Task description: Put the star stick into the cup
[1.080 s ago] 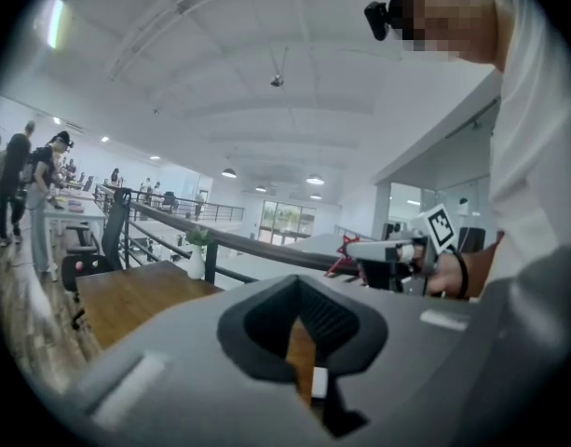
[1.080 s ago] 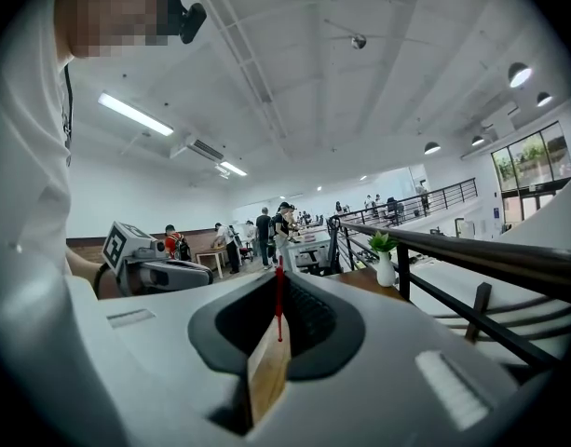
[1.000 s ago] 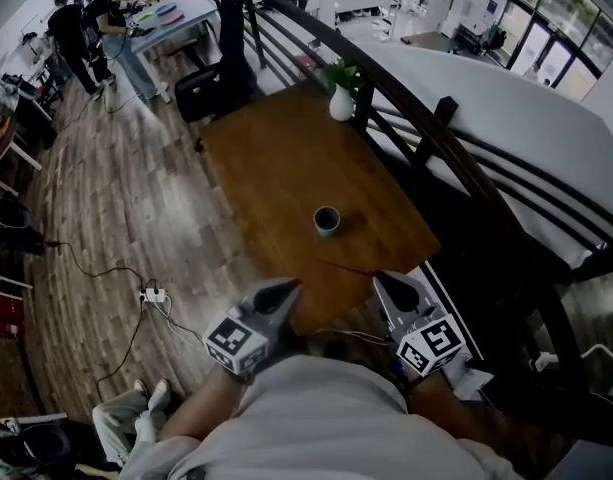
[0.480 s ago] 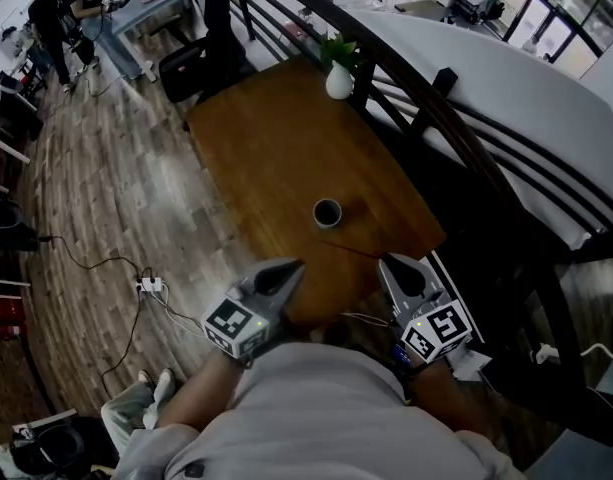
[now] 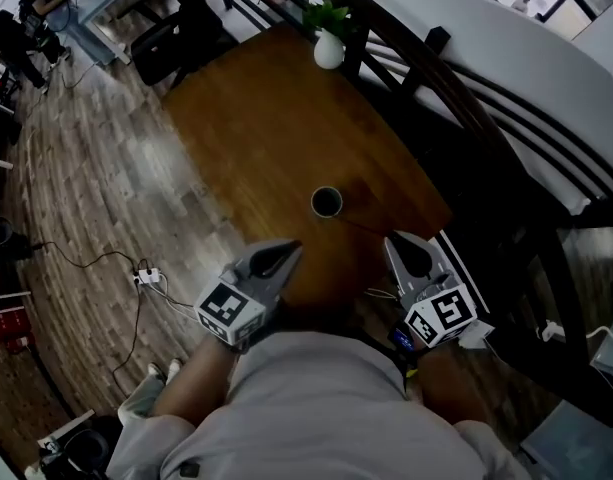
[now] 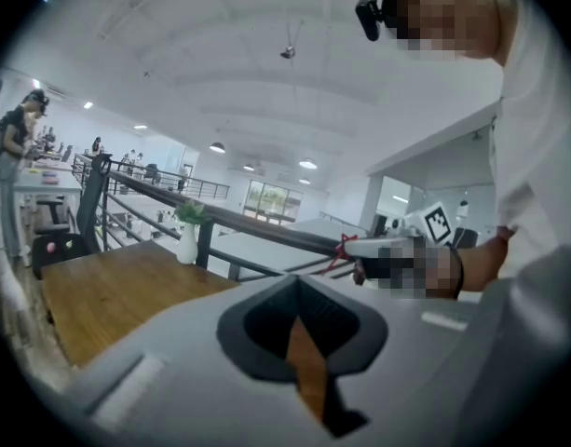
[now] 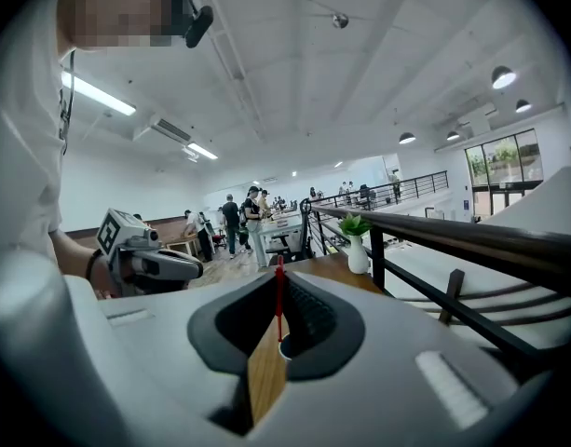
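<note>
— On the wooden table (image 5: 266, 138), well ahead of both grippers, stands the cup (image 5: 326, 202), small, dark and round, mouth up. Where is the star stick?

— It's pinched in the right gripper (image 5: 398, 240). The right gripper view shows the star stick (image 7: 279, 296) as a thin red rod standing straight out of the jaws, which are pressed together on it. From the left gripper view, a small red star shape shows just at that gripper's nose. In the head view the rod is only a faint line reaching toward the cup, and it is not in the cup yet.

— How do you expect it to handle?

— I'd judge it very light and fairly stiff, but thin enough to flex or swivel in the pinch. A grip low on the shaft, as now, leaves a long free end, and that end may wobble. The narrow mouth of the cup leaves little margin, so the approach should be slow and steady.

— And the left gripper (image 5: 286, 251)?

— Its fingers meet at the tip with nothing between them, and only table wood shows through the wedge behind. It hangs over the near table edge, apart from the cup.
</note>
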Demonstrator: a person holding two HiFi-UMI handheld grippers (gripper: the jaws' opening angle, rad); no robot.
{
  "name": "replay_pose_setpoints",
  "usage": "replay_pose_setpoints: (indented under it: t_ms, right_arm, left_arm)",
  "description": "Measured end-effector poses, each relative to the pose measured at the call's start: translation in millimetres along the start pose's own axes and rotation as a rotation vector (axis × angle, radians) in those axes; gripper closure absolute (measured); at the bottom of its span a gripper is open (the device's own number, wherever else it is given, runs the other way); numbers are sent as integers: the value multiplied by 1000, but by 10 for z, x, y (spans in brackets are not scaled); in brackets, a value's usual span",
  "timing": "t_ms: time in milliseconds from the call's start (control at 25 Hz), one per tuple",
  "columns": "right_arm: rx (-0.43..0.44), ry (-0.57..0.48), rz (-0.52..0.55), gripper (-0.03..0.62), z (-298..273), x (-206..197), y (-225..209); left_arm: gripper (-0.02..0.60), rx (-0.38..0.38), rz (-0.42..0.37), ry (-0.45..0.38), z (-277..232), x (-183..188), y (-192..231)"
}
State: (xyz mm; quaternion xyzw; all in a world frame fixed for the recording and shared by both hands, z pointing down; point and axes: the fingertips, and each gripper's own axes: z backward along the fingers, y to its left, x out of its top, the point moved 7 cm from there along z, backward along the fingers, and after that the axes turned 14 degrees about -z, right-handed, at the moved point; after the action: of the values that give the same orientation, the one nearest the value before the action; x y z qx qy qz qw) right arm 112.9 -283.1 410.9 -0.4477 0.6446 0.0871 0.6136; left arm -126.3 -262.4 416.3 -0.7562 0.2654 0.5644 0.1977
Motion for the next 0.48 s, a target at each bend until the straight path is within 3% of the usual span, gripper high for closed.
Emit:
replay_pose_setpoints:
  t_ms: [480]
  right_arm:
    - [-78,62,5,569,-562,-317,-426]
  left_arm:
    - [578,-38,43,37,-317,-496,468]
